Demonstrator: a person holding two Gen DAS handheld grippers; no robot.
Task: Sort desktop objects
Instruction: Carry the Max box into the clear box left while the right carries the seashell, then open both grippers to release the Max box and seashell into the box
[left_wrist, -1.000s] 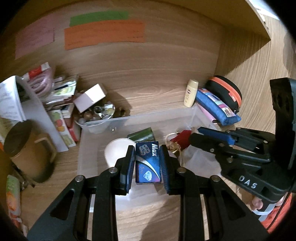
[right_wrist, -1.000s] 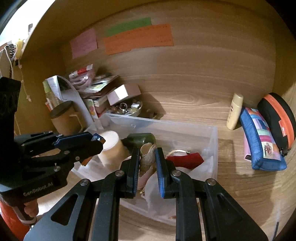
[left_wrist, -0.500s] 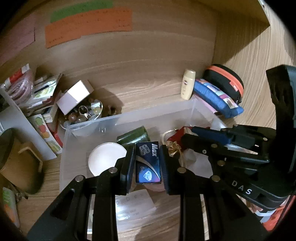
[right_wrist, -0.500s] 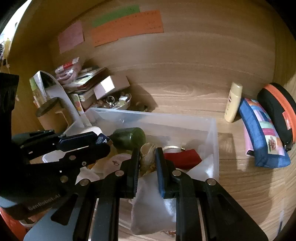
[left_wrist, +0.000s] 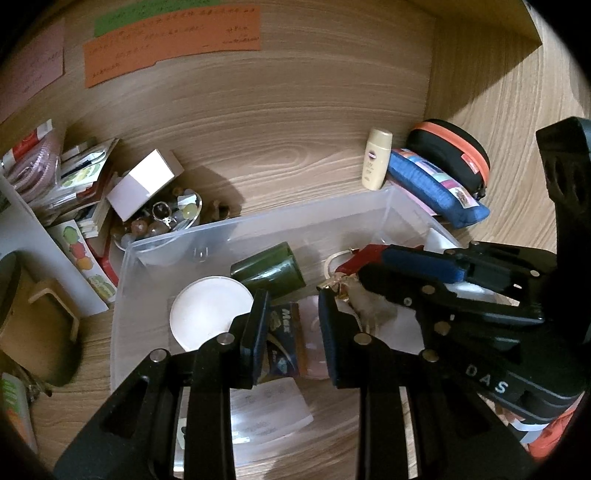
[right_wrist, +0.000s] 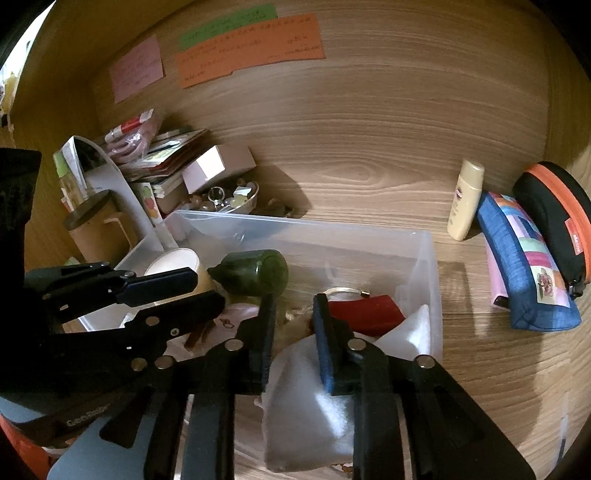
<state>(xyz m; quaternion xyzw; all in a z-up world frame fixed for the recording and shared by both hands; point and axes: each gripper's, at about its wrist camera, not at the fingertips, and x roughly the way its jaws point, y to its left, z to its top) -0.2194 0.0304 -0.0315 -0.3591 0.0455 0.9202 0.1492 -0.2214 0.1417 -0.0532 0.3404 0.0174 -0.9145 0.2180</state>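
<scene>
A clear plastic bin (left_wrist: 258, 229) (right_wrist: 424, 240) sits on the wooden desk. In it lie a dark green bottle (left_wrist: 269, 269) (right_wrist: 255, 273), a white round lid (left_wrist: 207, 310), a red item (right_wrist: 365, 310) and a white pouch (right_wrist: 306, 398). My left gripper (left_wrist: 293, 325) is open over the bin, with the blue Max box (left_wrist: 284, 343) lying loose below its jaws. My right gripper (right_wrist: 293, 328) is open over the bin, with a beige shell-like object (right_wrist: 295, 321) lying below between its jaws.
A cream bottle (right_wrist: 465, 199), a blue pencil case (right_wrist: 524, 266) and a black-and-orange case (right_wrist: 554, 218) lie right of the bin. Left are a bowl of trinkets (left_wrist: 159, 221), a pink box (left_wrist: 144, 184), stacked packets and a brown mug (right_wrist: 96, 229).
Both grippers have opened and moved lower into the bin. The Max box has dropped from the left jaws and the shell-like object from the right jaws.
</scene>
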